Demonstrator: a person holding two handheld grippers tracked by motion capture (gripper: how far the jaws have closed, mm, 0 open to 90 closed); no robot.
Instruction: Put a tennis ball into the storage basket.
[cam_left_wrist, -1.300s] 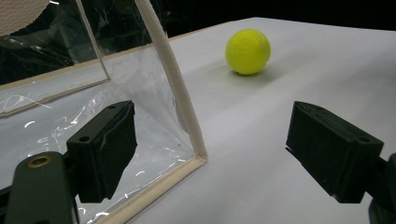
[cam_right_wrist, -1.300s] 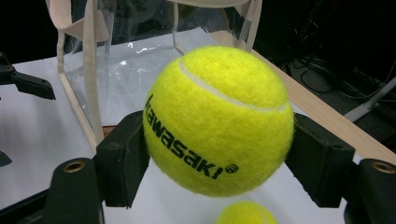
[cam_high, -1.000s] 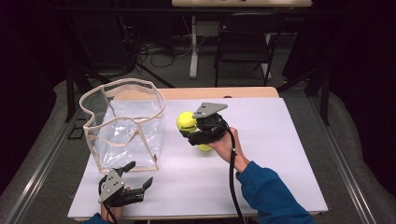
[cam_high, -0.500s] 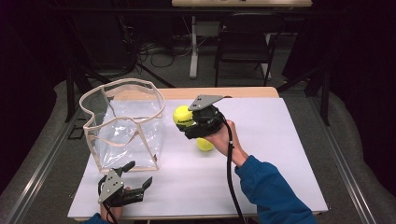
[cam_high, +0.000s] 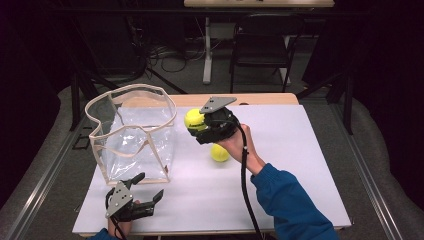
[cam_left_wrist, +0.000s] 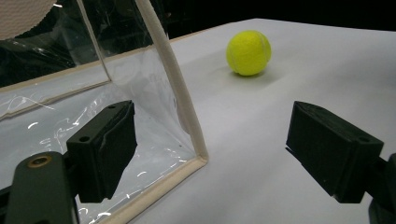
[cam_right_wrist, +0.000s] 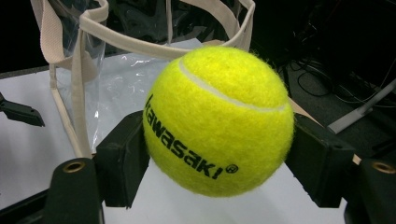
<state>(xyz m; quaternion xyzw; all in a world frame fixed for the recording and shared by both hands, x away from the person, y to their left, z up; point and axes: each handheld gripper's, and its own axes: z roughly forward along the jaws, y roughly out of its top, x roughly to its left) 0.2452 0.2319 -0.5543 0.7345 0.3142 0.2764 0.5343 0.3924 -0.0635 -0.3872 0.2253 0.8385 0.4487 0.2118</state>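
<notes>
Two yellow balls are here. The right gripper (cam_high: 199, 129) has its jaws squeezed on one ball (cam_right_wrist: 218, 120), with a jaw on each side of it, up off the white bench (cam_high: 300, 165). The clear bag (cam_high: 131, 132) with the cream edge stands just past this ball. The second ball (cam_high: 219, 153) lies on the bench, below the right gripper. The left gripper (cam_left_wrist: 212, 154) has its jaws wide, with nothing between them. The bag's bottom corner sits between those jaws, nearer one of them.
</notes>
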